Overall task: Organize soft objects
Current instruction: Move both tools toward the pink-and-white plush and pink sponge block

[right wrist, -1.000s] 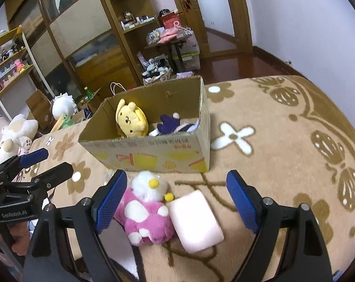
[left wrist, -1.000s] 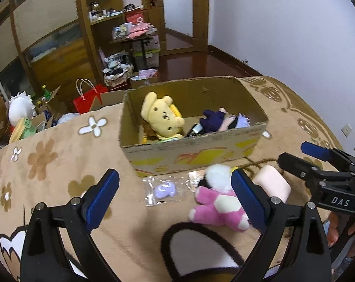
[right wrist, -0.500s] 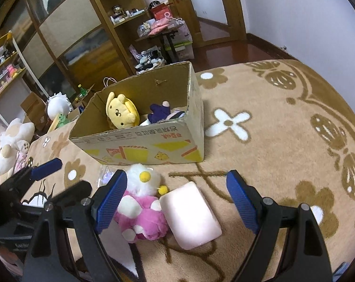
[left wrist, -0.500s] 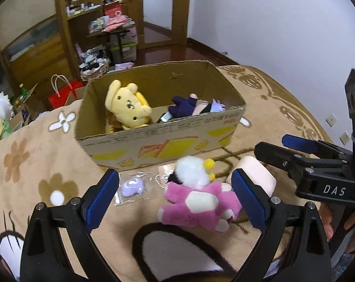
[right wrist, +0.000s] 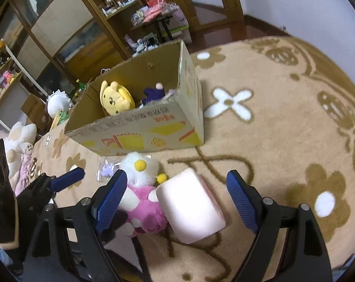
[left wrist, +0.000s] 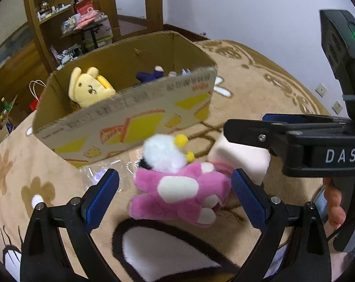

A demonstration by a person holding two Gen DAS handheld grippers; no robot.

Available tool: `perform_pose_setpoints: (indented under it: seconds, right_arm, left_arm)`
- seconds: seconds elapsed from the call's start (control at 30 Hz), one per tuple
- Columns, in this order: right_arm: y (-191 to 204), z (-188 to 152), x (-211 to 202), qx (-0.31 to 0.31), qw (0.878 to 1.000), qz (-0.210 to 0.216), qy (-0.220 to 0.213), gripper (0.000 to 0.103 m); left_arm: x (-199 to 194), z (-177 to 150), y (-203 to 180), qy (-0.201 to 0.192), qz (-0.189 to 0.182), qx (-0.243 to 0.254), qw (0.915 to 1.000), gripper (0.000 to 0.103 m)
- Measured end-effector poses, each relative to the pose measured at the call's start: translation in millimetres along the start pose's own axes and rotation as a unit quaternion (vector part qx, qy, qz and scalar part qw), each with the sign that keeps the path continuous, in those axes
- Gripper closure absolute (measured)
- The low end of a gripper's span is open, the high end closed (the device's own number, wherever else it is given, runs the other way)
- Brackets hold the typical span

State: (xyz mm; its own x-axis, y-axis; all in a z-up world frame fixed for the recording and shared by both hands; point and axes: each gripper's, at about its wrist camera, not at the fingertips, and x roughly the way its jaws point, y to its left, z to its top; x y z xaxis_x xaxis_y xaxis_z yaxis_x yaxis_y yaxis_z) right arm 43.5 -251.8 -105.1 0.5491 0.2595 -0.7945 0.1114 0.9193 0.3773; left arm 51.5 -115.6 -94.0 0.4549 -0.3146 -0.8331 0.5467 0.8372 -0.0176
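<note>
A pink-and-white plush toy [left wrist: 179, 188] lies on the beige carpet in front of a cardboard box [left wrist: 139, 122]. My left gripper [left wrist: 175, 202] is open, its blue pads on either side of the plush, not touching. A pale pink soft block [right wrist: 189, 209] lies right of the plush. My right gripper [right wrist: 175, 199] is open, straddling the block; it also shows in the left wrist view [left wrist: 247, 127]. The box [right wrist: 139, 134] holds a yellow plush [right wrist: 116, 98] and a dark blue soft toy [right wrist: 154, 94].
A small clear bag with a purple charm [right wrist: 107, 169] lies between box and plush. Wooden shelving [right wrist: 60, 23] and a cluttered floor lie beyond the carpet. Other plush toys [right wrist: 20, 136] sit at far left. A white wall [left wrist: 259, 11] is on the right.
Both grippers have moved forward and down toward the toys. The plush now sits between my left pads and the pink block between my right pads. Both grippers stay open.
</note>
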Motion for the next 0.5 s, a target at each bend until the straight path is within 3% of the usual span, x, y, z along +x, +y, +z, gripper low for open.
perform_pose_setpoints:
  seconds: [0.5]
  right_arm:
    - [-14.4, -10.0, 40.0, 0.029, 0.997, -0.008, 0.074, 0.012]
  left_arm:
    - [38.5, -11.0, -5.4, 0.061, -0.002, 0.011, 0.9981, 0.005]
